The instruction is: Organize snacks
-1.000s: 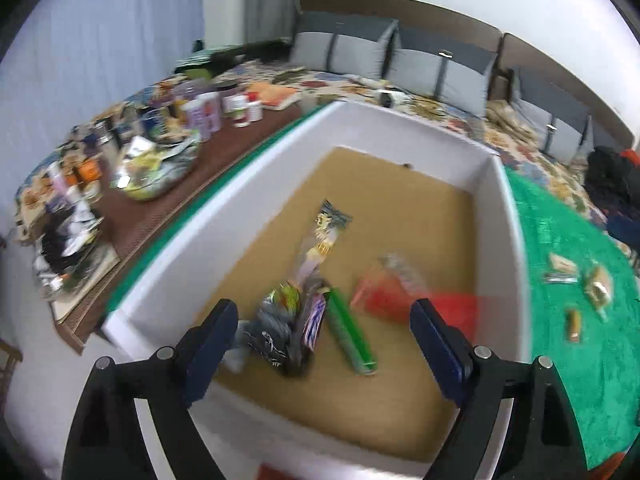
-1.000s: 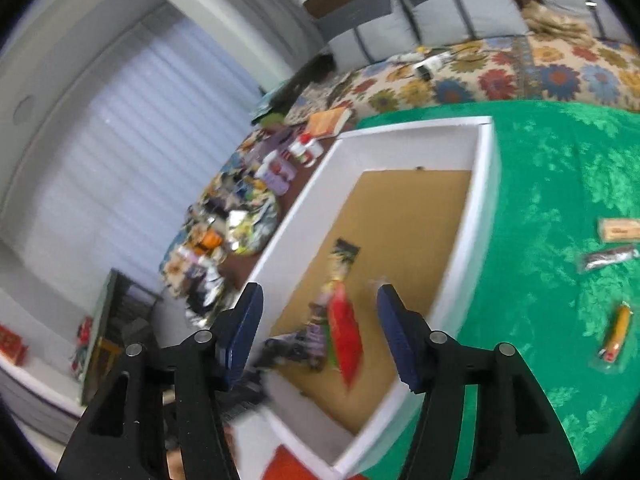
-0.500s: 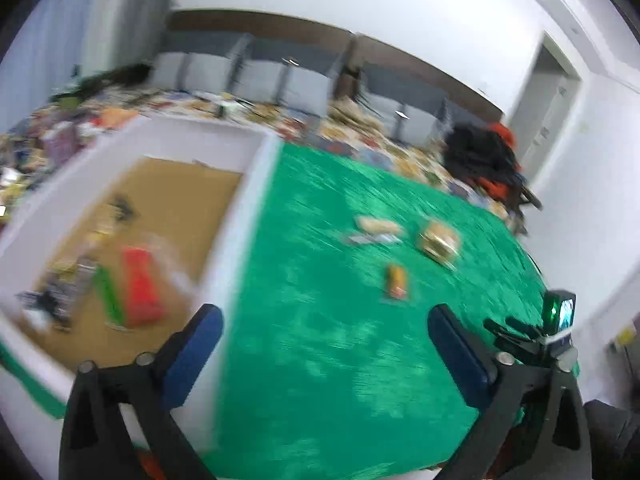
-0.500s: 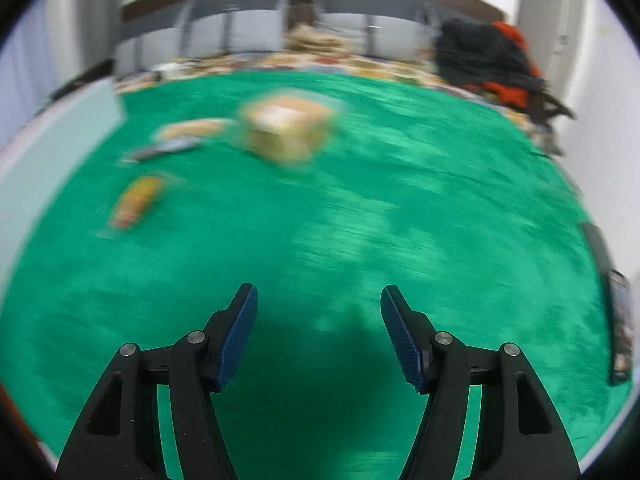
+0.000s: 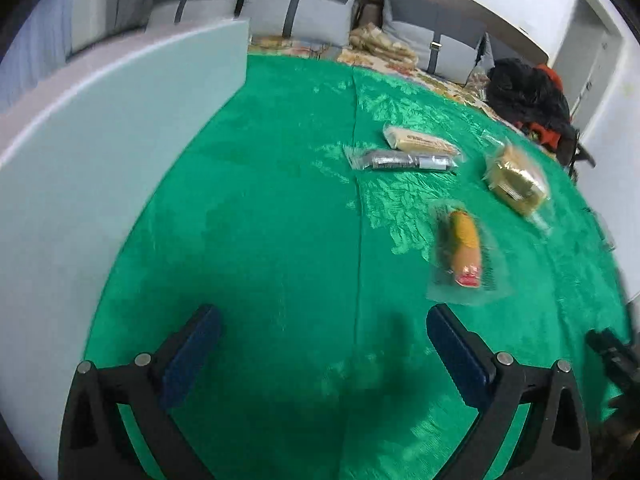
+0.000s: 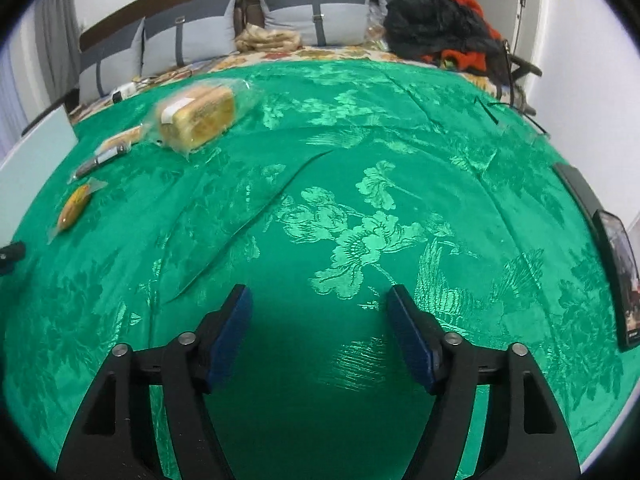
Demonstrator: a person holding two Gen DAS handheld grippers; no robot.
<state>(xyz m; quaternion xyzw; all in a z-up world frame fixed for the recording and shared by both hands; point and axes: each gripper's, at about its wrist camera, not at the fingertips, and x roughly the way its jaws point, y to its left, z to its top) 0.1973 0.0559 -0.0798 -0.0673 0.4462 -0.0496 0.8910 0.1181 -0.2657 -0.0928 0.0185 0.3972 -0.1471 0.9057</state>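
Several wrapped snacks lie on a green patterned cloth [image 5: 280,220]. In the left wrist view an orange snack in clear wrap [image 5: 464,246] is nearest, ahead and right of my left gripper [image 5: 320,338], which is open and empty. Beyond it lie a grey bar [image 5: 404,160], a pale bar [image 5: 420,140] and a wrapped yellow cake [image 5: 514,182]. In the right wrist view the cake [image 6: 198,116], the grey bar [image 6: 102,158] and the orange snack [image 6: 74,208] sit far left. My right gripper [image 6: 320,322] hovers over bare cloth, its jaws opening with nothing between them.
The white wall of a large box [image 5: 100,160] rises at the left. A dark flat device [image 6: 616,268] lies at the cloth's right edge. Grey cushions [image 6: 304,16] and a black and red bundle of clothes [image 6: 444,28] sit behind.
Both grippers have swung from above the white box holding snacks to the green cloth at its right. The left jaws now stand wider, and the right jaws have widened too.
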